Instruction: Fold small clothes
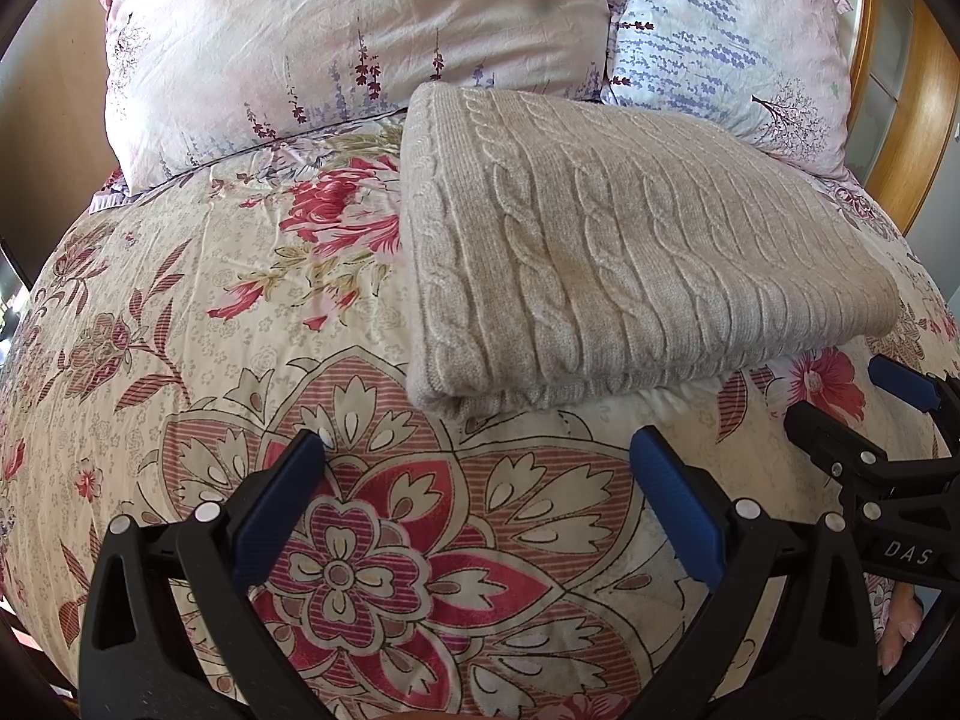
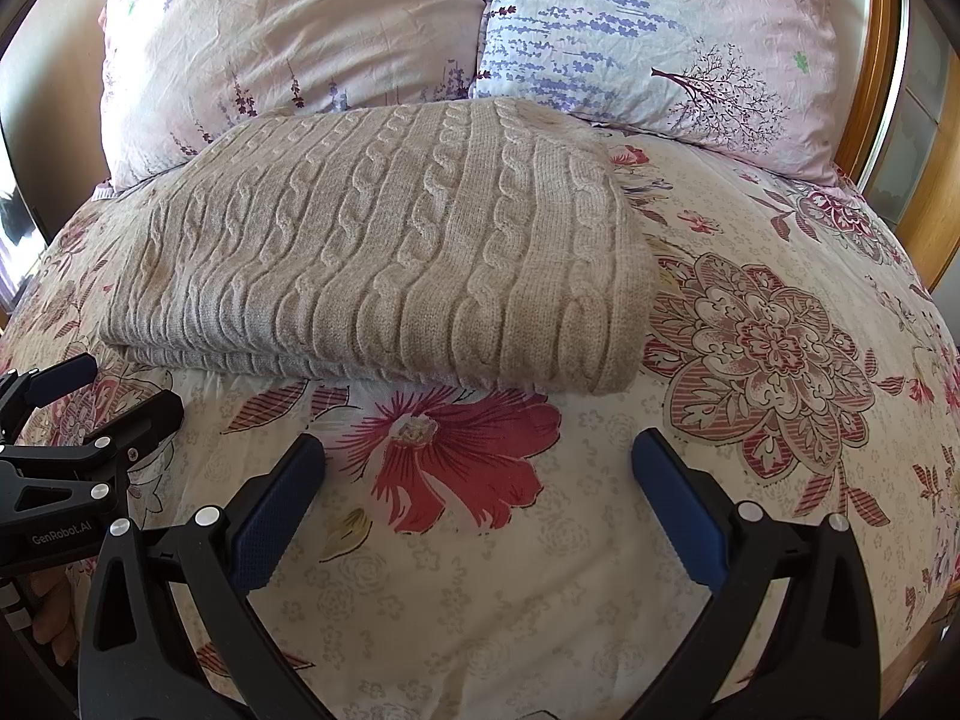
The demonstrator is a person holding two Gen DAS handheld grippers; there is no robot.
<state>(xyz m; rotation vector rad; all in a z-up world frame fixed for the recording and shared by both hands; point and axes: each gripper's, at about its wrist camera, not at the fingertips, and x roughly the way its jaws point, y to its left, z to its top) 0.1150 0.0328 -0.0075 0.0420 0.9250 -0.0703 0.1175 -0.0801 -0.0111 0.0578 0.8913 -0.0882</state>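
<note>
A beige cable-knit sweater (image 1: 606,252) lies folded into a thick rectangle on the floral bedspread (image 1: 228,312), and the right wrist view shows it too (image 2: 384,252). My left gripper (image 1: 480,450) hovers open just in front of the sweater's near left corner, nothing between its blue pads. My right gripper (image 2: 480,450) is open as well, a little short of the sweater's near right edge, over a red flower print. Each gripper appears in the other's view: the right gripper (image 1: 864,408) at the right edge, the left gripper (image 2: 114,390) at the left edge.
Two floral pillows (image 1: 336,48) (image 2: 672,30) lean against the wall behind the sweater. A wooden bed frame (image 2: 900,138) runs along the right side. Bare bedspread (image 2: 780,360) stretches right of the sweater and in front of both grippers. A person's fingers (image 1: 897,636) show at lower right.
</note>
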